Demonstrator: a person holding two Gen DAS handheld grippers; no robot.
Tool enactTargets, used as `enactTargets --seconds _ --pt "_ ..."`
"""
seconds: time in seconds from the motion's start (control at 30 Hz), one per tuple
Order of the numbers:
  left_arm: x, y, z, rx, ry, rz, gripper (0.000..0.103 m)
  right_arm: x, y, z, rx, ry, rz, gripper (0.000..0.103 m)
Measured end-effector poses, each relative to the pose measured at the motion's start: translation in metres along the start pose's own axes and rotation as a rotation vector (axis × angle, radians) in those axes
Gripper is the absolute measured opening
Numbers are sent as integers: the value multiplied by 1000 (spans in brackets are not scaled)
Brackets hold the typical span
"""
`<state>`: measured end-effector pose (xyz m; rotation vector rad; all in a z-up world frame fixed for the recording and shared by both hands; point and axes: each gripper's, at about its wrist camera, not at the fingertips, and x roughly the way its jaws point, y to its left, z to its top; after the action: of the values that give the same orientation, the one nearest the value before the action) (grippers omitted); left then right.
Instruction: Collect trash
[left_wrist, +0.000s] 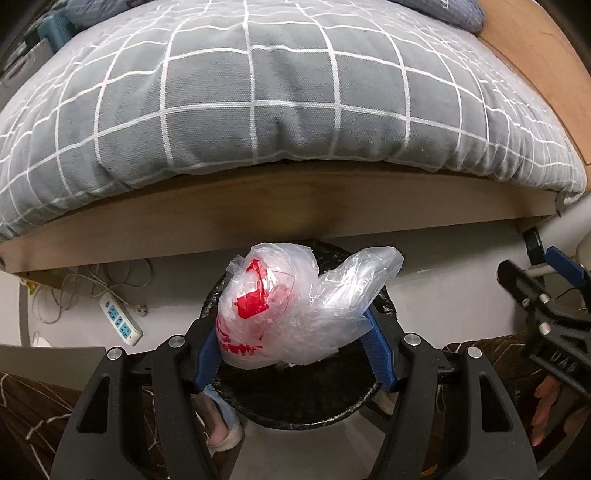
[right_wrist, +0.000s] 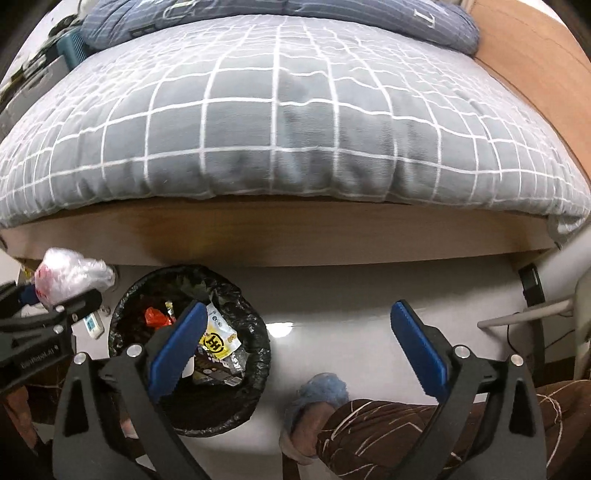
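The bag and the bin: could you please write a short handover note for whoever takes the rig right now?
Left gripper: shut on the bag, a crumpled clear one with red print, held above the bin.
Right gripper: open, empty, just right of the bin.
Bin: black-lined, on the floor by the bed, already holding wrappers.
Done: bag picked up and brought over the bin.
Left: open the left gripper so the bag drops in, then look for more trash.
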<state>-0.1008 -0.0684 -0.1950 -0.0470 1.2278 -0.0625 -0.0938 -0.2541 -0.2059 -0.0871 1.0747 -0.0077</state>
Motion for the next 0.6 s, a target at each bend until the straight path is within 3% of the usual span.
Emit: enactTargets --seconds 0.23,0.5,0.6 --pt "8 3 -9 -1 -13 22 70 -3 6 3 -10 -7 2 95" --pt "-5 19 -10 -29 -61 50 96 -11 16 8 -19 -21 13 95" --pt "-17 24 -10 -47 -81 59 97 -20 27 16 -39 -47 25 95"
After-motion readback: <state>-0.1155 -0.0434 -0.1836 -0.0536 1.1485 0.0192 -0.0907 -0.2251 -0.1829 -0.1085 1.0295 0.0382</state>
